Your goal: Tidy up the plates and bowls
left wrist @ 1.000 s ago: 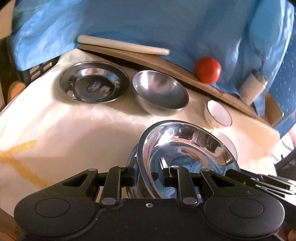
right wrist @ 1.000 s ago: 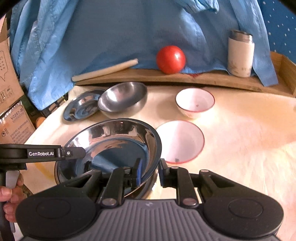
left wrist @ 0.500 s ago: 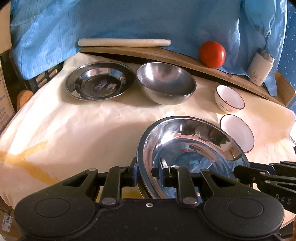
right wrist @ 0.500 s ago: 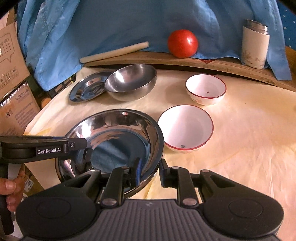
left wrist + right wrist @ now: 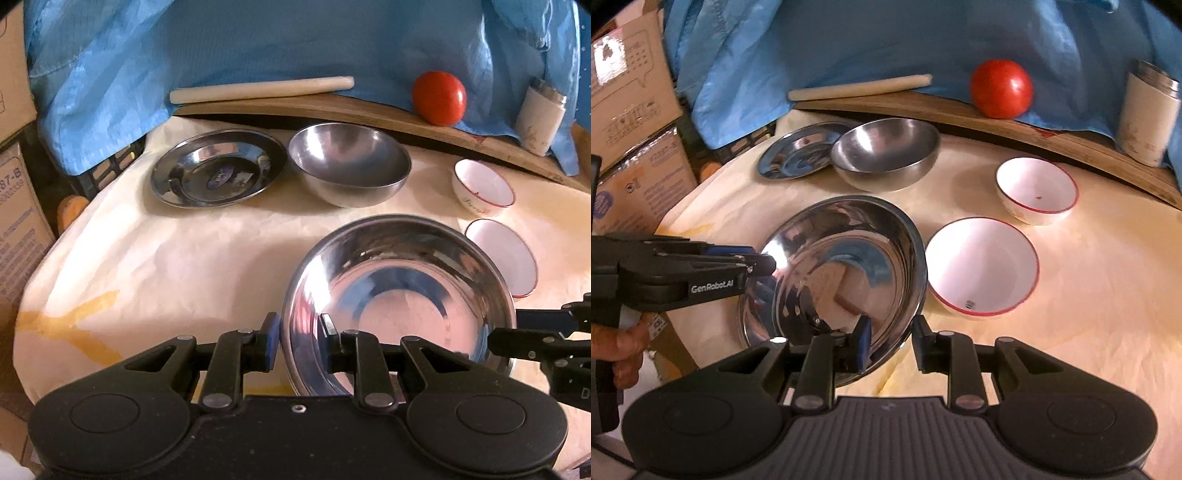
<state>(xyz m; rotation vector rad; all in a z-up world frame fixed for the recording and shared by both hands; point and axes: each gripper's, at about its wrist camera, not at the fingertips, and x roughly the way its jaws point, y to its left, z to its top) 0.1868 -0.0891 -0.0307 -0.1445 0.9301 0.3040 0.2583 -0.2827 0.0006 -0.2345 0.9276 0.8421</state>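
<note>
A large shiny steel bowl (image 5: 399, 295) (image 5: 842, 266) hangs tilted over the cream-covered table, between both grippers. My left gripper (image 5: 297, 341) is shut on its near-left rim, one finger inside and one outside; its tip (image 5: 764, 264) shows in the right wrist view. My right gripper (image 5: 890, 341) (image 5: 508, 330) straddles the opposite rim. Its jaws are opening, and the outer pad stands just clear of the rim. Behind sit a second steel bowl (image 5: 349, 162) (image 5: 886, 147) and a steel plate (image 5: 218, 171) (image 5: 801, 151). Two white red-rimmed bowls (image 5: 982, 266) (image 5: 1036, 188) stand to the right.
A wooden board along the back carries a rolling pin (image 5: 258, 88), a red tomato (image 5: 439, 98) and a white cup (image 5: 1148, 114), with blue cloth (image 5: 849, 37) draped behind. Cardboard boxes (image 5: 628, 92) stand off the table's left edge. A hand (image 5: 613, 347) grips the left tool.
Both views have rolled and tipped, and the held steel bowl now tilts more steeply. The right gripper's jaws have widened a little around the rim. The left grip looks unchanged.
</note>
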